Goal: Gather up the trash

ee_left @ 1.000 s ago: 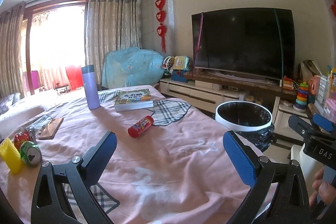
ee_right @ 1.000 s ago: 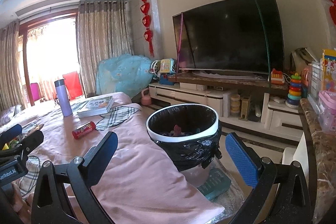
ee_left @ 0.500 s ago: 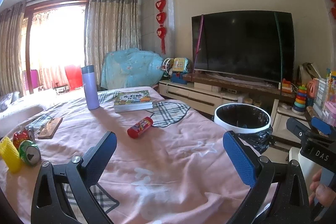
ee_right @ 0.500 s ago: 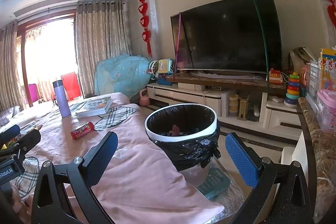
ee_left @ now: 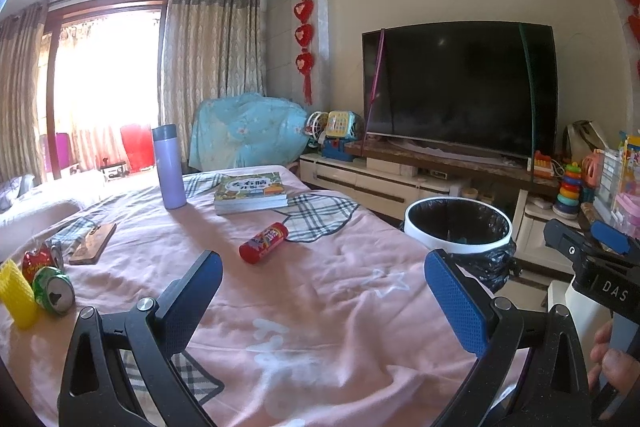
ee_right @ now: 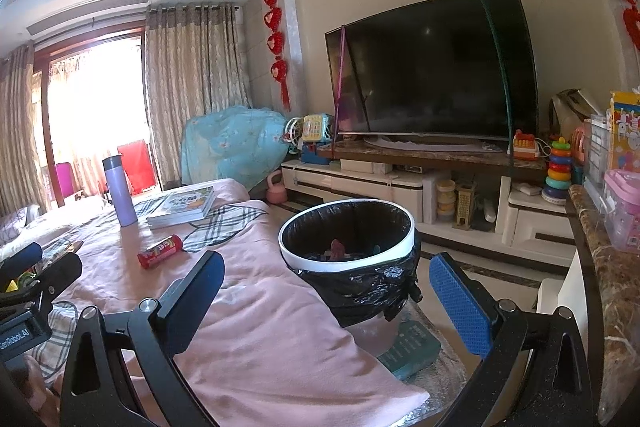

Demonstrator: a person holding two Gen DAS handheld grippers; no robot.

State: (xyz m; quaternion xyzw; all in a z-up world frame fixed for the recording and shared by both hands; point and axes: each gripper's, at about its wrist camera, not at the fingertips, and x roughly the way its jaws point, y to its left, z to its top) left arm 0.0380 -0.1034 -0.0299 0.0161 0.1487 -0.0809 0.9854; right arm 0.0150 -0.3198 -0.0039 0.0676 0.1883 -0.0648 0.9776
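- Fingers (ee_left: 456, 307) of the left gripper (ee_left: 324, 301) are spread wide with nothing between them, held above the pink-covered tabletop (ee_left: 320, 307).
- Fingers (ee_right: 460, 307) of the right gripper (ee_right: 326, 301) are likewise released and empty, held over the tabletop's right edge, facing the trash bin (ee_right: 348, 251).
- A red snack tube (ee_left: 264, 247) is seen lying on its side near the middle of the tabletop, well apart from both grippers.
- A green can (ee_left: 54, 295), a red can (ee_left: 36, 261) and a yellow cup (ee_left: 16, 293) are grouped at the tabletop's left edge.
- A purple flask (ee_left: 169, 167) and a stack of books (ee_left: 250, 193) are placed towards the far edge.
- The bin, lined with a black bag, is set just beside the tabletop's right edge; some rubbish is visible inside.
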